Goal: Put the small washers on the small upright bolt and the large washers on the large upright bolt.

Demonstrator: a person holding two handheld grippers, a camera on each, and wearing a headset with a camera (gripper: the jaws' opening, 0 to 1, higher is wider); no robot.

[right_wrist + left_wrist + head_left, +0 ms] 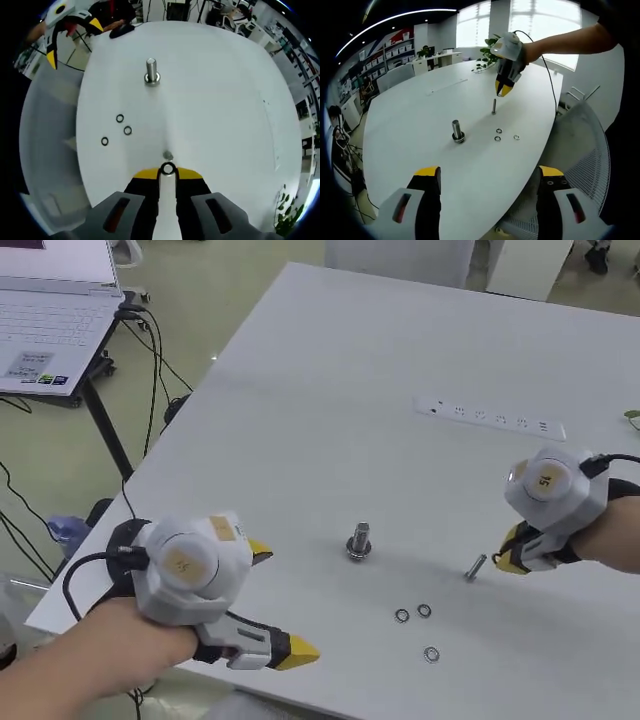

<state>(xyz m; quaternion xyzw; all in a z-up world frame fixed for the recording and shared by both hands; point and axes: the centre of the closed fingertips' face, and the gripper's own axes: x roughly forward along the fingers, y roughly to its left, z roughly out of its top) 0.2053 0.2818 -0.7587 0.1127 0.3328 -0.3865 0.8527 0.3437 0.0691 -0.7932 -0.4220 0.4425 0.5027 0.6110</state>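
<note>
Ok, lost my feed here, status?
Left claw open. Right claw shut on small washer, close to small bolt. Three washers loose on table. Nothing blocking.

large bolt (359, 541), small bolt (476, 567) right, washers (402, 616) before

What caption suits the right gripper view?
Right gripper holds a small washer near the small bolt; three washers lie loose.
</note>
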